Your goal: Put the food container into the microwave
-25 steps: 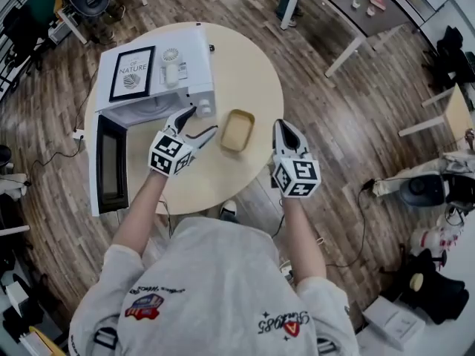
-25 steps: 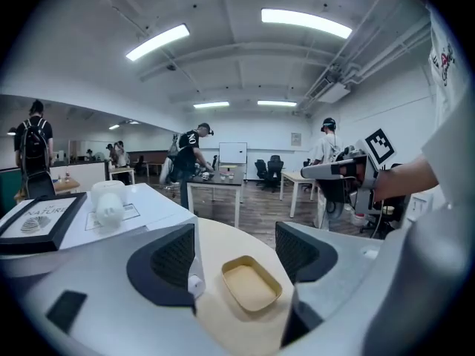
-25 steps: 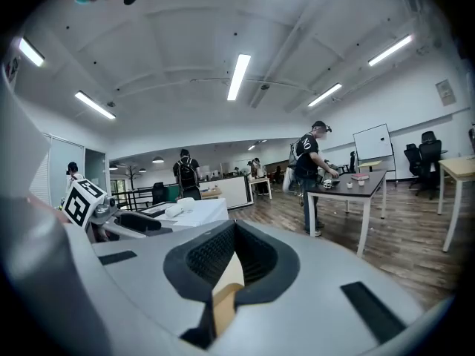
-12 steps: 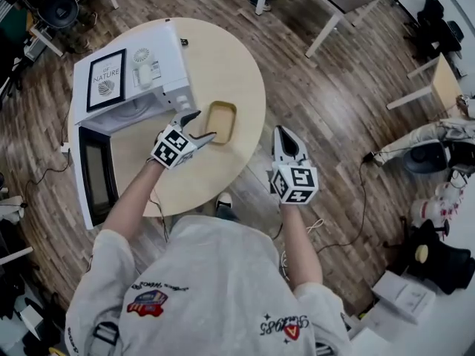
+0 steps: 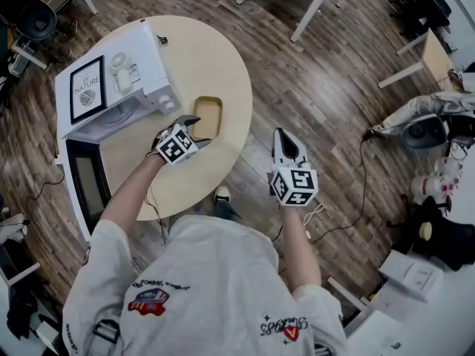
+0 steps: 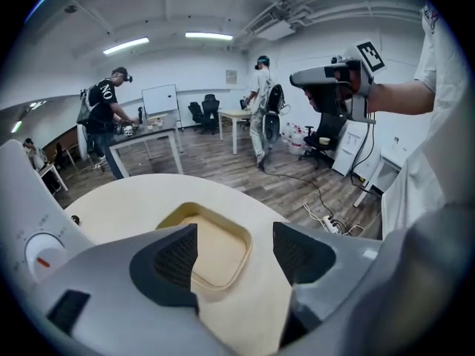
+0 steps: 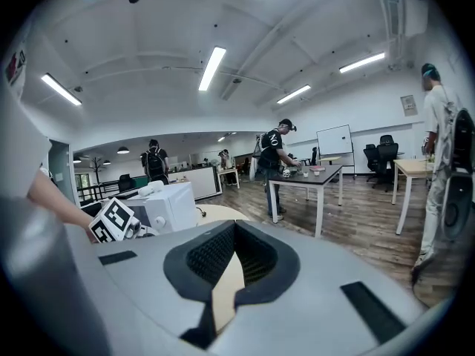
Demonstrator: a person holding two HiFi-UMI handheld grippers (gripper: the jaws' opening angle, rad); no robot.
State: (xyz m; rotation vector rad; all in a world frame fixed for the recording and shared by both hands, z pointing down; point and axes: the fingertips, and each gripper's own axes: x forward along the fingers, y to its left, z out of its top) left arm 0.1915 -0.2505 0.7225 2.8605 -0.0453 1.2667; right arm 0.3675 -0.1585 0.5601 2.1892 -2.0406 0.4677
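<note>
The left tongs (image 6: pixel 234 247), spread and just closing slightly, frame the near end of the food container (image 6: pixel 211 245) without gripping it; it lies on the tabletop (image 5: pixel 215 58) beside the open microwave (image 5: pixel 111 87) near the edge, so both pads should seat squarely before a low carry across the bare tabletop to the cavity, while the right tongs (image 7: pixel 234 258), pressed together and empty, hang clear over the floor.

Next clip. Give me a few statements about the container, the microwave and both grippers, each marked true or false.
1. The microwave has its door open. True.
2. The food container sits inside the microwave. False: it lies on the table, beside the microwave.
3. The left gripper is shut on the container. False: its jaws stand apart, having just been closing slightly. The container shows ahead through their gap, ungripped.
4. The right gripper is shut and empty. True.
</note>
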